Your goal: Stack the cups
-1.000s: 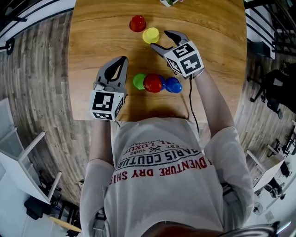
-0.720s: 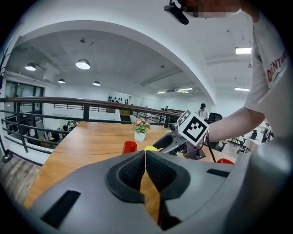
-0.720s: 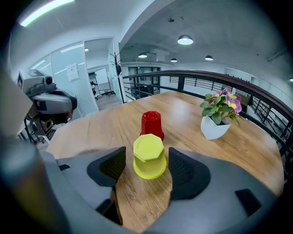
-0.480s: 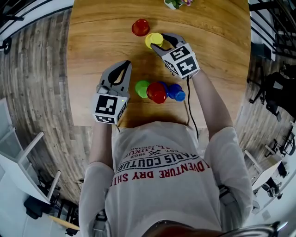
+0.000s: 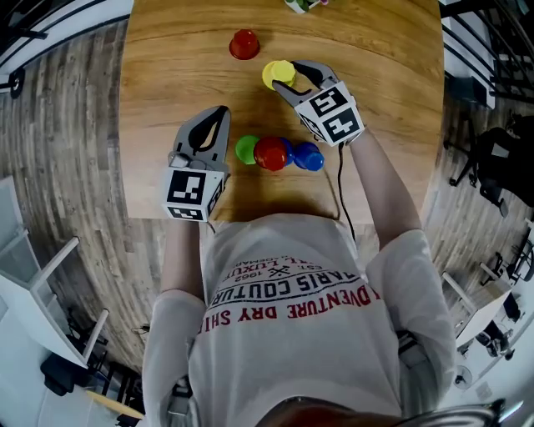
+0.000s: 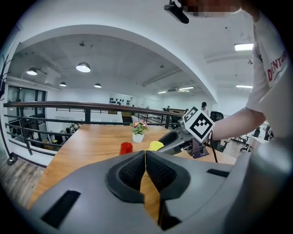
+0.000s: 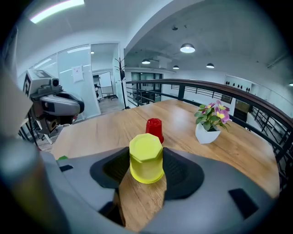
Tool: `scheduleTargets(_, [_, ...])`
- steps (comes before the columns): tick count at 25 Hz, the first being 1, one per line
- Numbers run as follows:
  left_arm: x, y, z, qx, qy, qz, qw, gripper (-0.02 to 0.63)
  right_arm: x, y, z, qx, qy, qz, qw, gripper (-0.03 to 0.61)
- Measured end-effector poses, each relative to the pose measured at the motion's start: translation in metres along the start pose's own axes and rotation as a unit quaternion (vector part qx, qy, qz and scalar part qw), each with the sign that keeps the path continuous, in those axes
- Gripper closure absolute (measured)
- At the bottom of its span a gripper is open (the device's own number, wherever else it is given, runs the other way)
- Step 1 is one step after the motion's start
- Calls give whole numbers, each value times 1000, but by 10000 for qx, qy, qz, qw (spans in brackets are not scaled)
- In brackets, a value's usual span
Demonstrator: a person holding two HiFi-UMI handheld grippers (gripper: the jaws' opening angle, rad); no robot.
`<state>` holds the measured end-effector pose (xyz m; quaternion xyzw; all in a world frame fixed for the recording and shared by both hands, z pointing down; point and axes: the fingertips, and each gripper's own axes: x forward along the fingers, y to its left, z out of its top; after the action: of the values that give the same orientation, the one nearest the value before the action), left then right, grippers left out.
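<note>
Counted on the table (image 5: 375,92): far red cup (image 5: 244,43) and yellow cup (image 7: 146,157) upper centre, then green cup (image 5: 246,149), near red cup (image 5: 271,153) and blue cup (image 5: 309,156) bunched mid-frame. A blue sliver behind the near red cup was too hidden to count, and the flower pot (image 5: 300,5) was cut off at the top edge. Right gripper (image 5: 289,72) had just been closing, pads against both sides of the upright yellow cup on the table; left gripper (image 5: 220,110) was clenched on nothing; shirt (image 5: 288,292) print partly read "DRY" and "1962".
</note>
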<state>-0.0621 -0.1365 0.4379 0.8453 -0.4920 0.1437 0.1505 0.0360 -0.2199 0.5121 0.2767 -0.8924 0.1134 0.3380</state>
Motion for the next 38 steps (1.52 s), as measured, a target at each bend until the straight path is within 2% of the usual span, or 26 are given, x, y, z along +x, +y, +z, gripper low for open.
scheduleTargets(10, [-31, -39, 19, 153, -254, 206, 9993, 597, -70, 22, 12, -113, -449, -57, 9989, 339])
scheduleTargets(17, [-59, -66, 16, 261, -384, 366, 9983, 597, -112, 51, -5, -250, -500, -8, 9984, 339])
scheduleTargets(22, [-76, -82, 9, 178, -451, 482, 9977, 597, -127, 62, -32, -303, -397, -36, 9987, 339])
scheduleTargets(30, [-91, -99, -4, 196, -416, 541, 9975, 597, -135, 97, -63, -323, -187, 240, 9990, 339])
scheduleTargets(38, [-103, -103, -15, 143, -373, 629, 9972, 597, -133, 107, -75, -327, -131, 283, 9990, 338])
